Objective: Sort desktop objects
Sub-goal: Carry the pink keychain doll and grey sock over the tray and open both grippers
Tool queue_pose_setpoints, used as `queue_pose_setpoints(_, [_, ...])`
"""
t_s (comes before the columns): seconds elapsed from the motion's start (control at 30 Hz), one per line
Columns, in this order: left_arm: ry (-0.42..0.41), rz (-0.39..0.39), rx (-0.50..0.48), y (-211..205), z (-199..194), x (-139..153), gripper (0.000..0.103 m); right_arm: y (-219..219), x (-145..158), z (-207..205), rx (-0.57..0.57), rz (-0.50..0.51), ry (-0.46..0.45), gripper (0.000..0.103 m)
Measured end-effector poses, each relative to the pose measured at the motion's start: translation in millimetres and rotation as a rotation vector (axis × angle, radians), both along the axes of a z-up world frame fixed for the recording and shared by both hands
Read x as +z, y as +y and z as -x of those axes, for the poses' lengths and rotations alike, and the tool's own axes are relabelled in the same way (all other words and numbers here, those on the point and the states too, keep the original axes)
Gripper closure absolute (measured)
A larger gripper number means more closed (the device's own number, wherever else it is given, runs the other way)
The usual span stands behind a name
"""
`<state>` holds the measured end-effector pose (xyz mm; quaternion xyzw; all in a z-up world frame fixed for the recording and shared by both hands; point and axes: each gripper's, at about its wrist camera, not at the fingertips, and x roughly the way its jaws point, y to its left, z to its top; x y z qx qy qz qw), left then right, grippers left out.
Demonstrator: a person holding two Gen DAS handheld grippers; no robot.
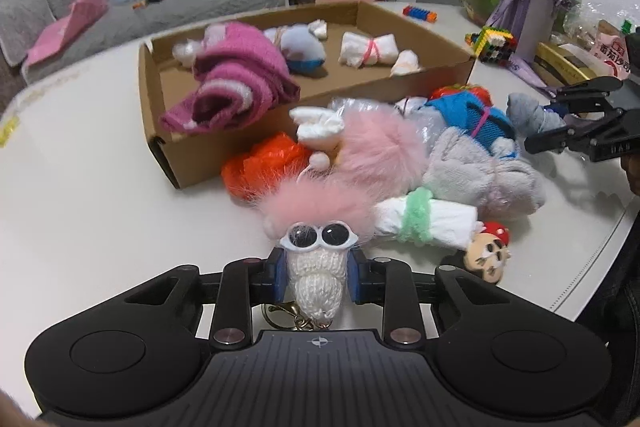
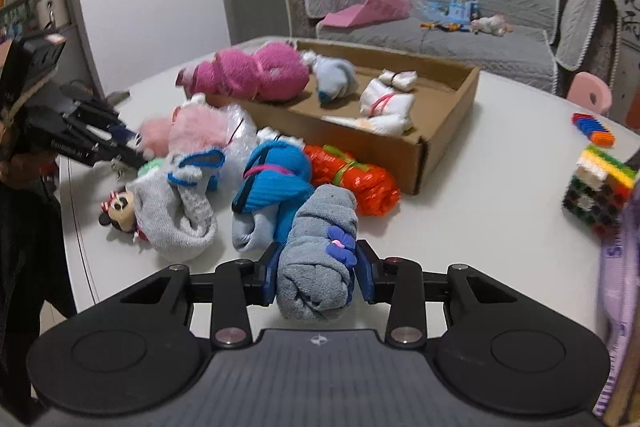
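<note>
Both grippers are already loaded, so the coming move turns on where the cardboard box [image 1: 224,147] lies from each. The left gripper [image 1: 318,281] has its blue pads pressed on the white knitted body of a pink-haired keychain doll [image 1: 318,251] with white-rimmed goggles; the doll's long axis runs straight along the fingers, its metal clasp [image 1: 296,315] hanging back toward the camera. The right gripper [image 2: 316,275] is clamped about the waist of a rolled grey sock [image 2: 320,251] tied with a purple flower band, and the roll likewise lies lengthwise between the fingers, its far end poking well out ahead. Outward from the left jaws, the unsorted pile sits directly in front, and the box stands beyond it and to the left — open-topped, its near wall facing this gripper. From the right jaws the box lies ahead and slightly right, beyond a blue sock bundle [image 2: 276,175] and an orange foil roll [image 2: 356,179] that rests against the box's wall. Inside the box already lie a magenta towel roll [image 2: 256,71] and several white bundles. I judge the right gripper slightly nearer the free end of the box — though each must lift clear of the pile and over the wall.
</note>
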<state>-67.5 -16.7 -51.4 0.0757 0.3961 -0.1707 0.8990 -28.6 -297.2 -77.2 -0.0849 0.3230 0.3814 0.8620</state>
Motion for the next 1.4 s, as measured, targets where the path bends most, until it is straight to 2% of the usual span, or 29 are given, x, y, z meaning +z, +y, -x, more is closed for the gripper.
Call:
queue_pose_setpoints(0.23, [-0.108, 0.033, 0.026, 10, 18, 65, 0.069, -15, 39, 4, -0.031, -0.017, -0.05, 0.068])
queue_pose_setpoints(0.43, [-0.192, 0.021, 0.04, 17, 14, 120, 0.069, -17, 84, -4, -0.037, -0.039, -0.125, 0.068])
queue_pose_setpoints(0.63, [-0.219, 0.005, 0.057, 15, -24, 154, 0.069, 1, 121, -29, -0.031, -0.035, -0.182, 0.068])
queue_pose_setpoints(0.8, [-0.228, 0.0, 0.062, 3, -62, 174, 0.069, 28, 137, -60, -0.017, -0.027, -0.2, 0.068])
queue_pose_setpoints(0.87, [-0.238, -0.022, 0.061, -4, -76, 178, 0.069, 38, 139, -73, -0.01, -0.02, -0.203, 0.068])
queue_pose_setpoints(1.07, [-0.212, -0.019, 0.071, -22, -129, 178, 0.069, 62, 132, -115, -0.006, -0.007, -0.176, 0.068])
queue_pose_setpoints(1.4, [-0.091, -0.072, 0.084, -49, -218, 120, 0.069, 91, 85, -175, 0.0, 0.07, -0.102, 0.068])
